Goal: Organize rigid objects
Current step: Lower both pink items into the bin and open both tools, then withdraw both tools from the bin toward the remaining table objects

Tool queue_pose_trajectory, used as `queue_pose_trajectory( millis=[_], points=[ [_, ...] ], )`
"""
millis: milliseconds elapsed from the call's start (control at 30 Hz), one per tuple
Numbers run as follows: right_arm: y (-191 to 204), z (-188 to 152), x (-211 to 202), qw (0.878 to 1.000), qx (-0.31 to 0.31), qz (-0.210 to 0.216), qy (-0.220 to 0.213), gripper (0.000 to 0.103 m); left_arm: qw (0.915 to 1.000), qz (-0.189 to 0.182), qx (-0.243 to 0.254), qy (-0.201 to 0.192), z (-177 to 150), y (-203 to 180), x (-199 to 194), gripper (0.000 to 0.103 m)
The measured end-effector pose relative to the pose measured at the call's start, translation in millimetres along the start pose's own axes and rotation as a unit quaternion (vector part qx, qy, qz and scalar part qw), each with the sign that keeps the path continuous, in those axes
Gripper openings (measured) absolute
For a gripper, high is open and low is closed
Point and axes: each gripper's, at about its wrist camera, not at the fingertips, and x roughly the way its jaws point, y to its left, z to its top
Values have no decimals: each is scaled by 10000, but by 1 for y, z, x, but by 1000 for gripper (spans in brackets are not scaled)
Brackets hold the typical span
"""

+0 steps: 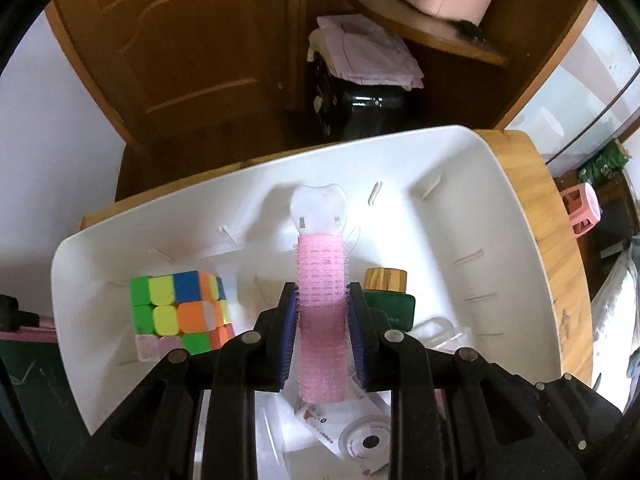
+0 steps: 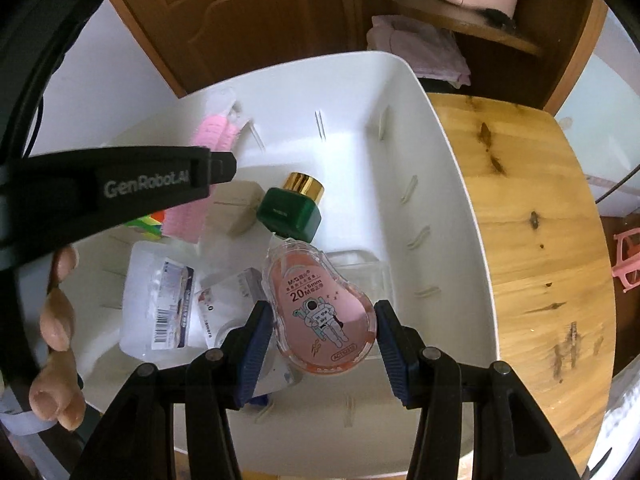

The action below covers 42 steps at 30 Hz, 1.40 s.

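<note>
My left gripper is shut on a pink hair roller with a white tooth-shaped end, held over the white bin. In the bin lie a colourful puzzle cube at the left and a green bottle with a gold cap at the right. My right gripper holds a pink correction tape dispenser between its pads, over the same bin. The left gripper's body and the roller show in the right wrist view.
The bin sits on a round wooden table. Clear plastic packets and a beige block lie in the bin. A brown door, a black jar under folded cloth and a pink stool stand beyond.
</note>
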Motion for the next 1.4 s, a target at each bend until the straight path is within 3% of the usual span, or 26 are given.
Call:
queue_pose_trajectory(
  millis=[367,433,533,567,1000,1200,1300,1400],
  points=[
    [8,-7,5,9999,-133,13,82,56,9995,34,150,259,0,-4,26,28],
    [9,-9,3,9999,-151,-4,49,57,9994,0,73,327,0,-2,26,36],
    [9,-11,-4,9998,-207,31,-25,57,9998,54,-6,216,-1,1,16,79],
    [9,-13,-8,9997,-224,60,-62,57,9999,16,-43,139,-1,1,9,82],
    [13,-32,-86,9950,-619,300,-718,57,9979,28,-154,-628,-11,0,-100,84],
    [13,-45,-134,9904,-737,440,-1080,57,9930,124,-169,-1159,-20,-9,-169,84],
    [9,-53,-158,9870,-806,492,-1297,65,9898,193,-174,-1401,-29,-15,-202,86],
    [6,-64,-175,9843,-884,544,-1425,66,9859,222,-198,-1646,-40,-23,-230,89]
  ],
)
